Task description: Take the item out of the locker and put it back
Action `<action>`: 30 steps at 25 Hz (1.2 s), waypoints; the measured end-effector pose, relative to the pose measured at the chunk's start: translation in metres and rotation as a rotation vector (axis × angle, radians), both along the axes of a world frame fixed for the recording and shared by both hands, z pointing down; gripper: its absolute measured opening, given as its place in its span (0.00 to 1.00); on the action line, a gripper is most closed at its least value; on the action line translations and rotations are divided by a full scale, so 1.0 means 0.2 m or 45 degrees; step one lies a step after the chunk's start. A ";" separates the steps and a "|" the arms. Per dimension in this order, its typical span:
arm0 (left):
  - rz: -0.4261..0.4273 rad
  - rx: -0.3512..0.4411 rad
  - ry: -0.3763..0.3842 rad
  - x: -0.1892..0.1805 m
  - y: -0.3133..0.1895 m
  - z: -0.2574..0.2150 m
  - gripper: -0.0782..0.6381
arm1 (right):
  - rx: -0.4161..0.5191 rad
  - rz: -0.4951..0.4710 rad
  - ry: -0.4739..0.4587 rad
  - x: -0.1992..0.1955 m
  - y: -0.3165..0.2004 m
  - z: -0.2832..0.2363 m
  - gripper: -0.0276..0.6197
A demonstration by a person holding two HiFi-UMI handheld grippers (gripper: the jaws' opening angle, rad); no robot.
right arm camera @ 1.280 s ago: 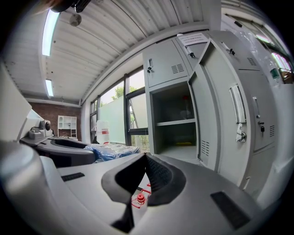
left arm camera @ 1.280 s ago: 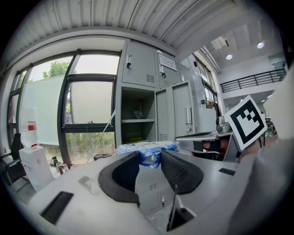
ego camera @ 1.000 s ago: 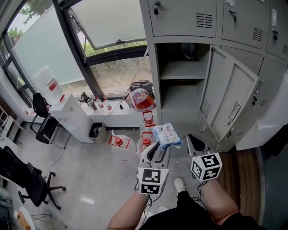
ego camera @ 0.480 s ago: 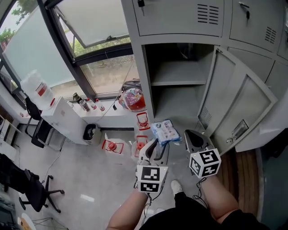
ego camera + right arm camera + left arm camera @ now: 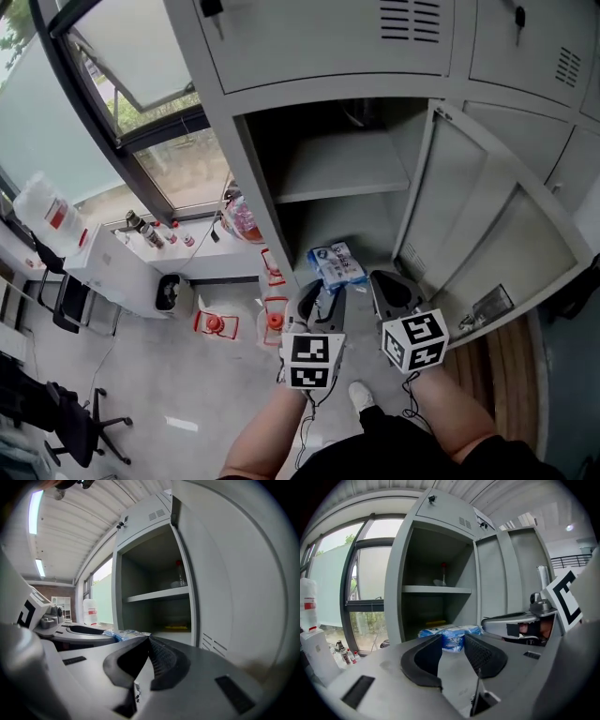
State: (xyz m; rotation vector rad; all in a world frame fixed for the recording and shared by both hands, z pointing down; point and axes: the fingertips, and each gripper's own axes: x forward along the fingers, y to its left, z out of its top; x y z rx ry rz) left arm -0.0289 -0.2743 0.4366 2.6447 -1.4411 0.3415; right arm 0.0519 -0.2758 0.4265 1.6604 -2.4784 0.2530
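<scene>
Blue packet (image 5: 336, 265): pinched at its near end between the left gripper's (image 5: 322, 300) fingers (image 5: 483, 654) and held level at the locker's (image 5: 342, 173) lower front edge, likely for return. Right gripper (image 5: 392, 292): fingers pressed together, empty, alongside.

Daylight from window (image 5: 150, 66); locker (image 5: 328, 173) interior shadowed; gripper views fisheye-warped, corners black.

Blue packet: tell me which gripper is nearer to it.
Left. The left gripper clamps the packet between its jaws. The right gripper, shut and empty, sits apart to the packet's right.
</scene>
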 end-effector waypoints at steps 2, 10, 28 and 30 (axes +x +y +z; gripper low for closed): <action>0.006 -0.010 -0.008 0.03 -0.07 0.02 0.33 | -0.010 0.002 0.000 0.01 -0.04 0.02 0.12; -0.001 -0.060 -0.009 0.09 -0.29 0.13 0.33 | -0.048 0.024 -0.005 0.04 -0.19 0.08 0.12; -0.049 -0.127 -0.016 0.12 -0.57 0.26 0.33 | -0.099 0.012 0.009 0.03 -0.34 0.18 0.12; -0.053 -0.133 -0.028 0.12 -0.58 0.27 0.33 | -0.101 0.012 0.008 0.03 -0.34 0.18 0.12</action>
